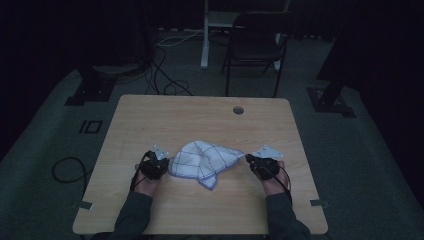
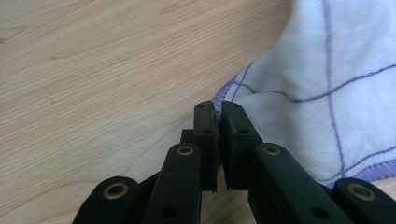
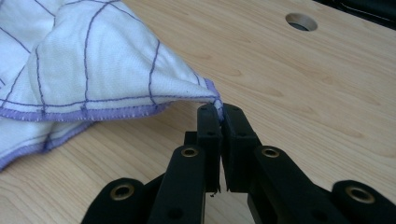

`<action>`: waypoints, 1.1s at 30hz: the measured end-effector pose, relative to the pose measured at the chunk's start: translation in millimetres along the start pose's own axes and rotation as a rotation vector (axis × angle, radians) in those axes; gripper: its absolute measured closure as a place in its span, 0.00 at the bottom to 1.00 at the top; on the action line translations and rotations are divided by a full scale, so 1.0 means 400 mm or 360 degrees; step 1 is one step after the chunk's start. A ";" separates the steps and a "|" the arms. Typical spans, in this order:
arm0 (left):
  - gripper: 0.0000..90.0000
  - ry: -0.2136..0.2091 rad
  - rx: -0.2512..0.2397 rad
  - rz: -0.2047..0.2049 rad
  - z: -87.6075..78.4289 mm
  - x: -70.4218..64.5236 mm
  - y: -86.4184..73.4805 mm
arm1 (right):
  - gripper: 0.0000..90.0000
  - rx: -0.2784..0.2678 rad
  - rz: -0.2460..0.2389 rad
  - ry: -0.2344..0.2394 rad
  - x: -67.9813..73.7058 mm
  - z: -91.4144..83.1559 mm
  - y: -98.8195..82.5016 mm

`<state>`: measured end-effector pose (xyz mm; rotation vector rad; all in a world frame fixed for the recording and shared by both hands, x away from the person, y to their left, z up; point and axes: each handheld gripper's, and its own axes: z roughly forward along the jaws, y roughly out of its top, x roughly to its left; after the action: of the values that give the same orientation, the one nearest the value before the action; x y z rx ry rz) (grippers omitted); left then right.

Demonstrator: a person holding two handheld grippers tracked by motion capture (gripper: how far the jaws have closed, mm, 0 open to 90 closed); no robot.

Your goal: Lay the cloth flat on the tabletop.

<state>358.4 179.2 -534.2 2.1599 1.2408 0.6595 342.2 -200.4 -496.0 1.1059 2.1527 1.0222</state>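
With each hand pinching a corner of the white checked cloth (image 1: 205,162), the left gripper (image 2: 217,108) and right gripper (image 3: 218,108) hold it slack between them on the table (image 1: 200,112), probably to spread it; its folded underside stays hidden; room dim.

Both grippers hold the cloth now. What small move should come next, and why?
Probably draw the two hands apart. The left gripper and right gripper each pinch a corner of the cloth, which is bunched and folded between them on the table.
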 end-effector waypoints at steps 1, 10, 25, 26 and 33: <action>0.95 0.0004 0.0002 -0.0006 0.000 0.003 -0.001 | 0.97 0.0000 0.0005 -0.0004 -0.003 -0.001 -0.003; 0.95 0.0046 0.0015 -0.0036 -0.001 0.029 -0.005 | 0.97 0.0023 0.0036 -0.0048 -0.032 -0.018 -0.030; 0.88 0.0116 0.0039 -0.0095 -0.005 0.058 -0.006 | 0.97 0.0049 0.0054 -0.0073 -0.048 -0.035 -0.059; 0.85 0.0114 0.0033 -0.0103 -0.012 0.057 -0.007 | 0.97 0.0050 0.0055 -0.0073 -0.048 -0.035 -0.059; 0.76 0.0050 -0.0104 -0.0026 -0.076 0.006 0.018 | 0.97 0.0050 0.0054 -0.0075 -0.049 -0.035 -0.059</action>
<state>343.9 184.9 -507.2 2.0918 1.2345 0.7197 332.1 -231.1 -505.0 1.1731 2.1261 0.9703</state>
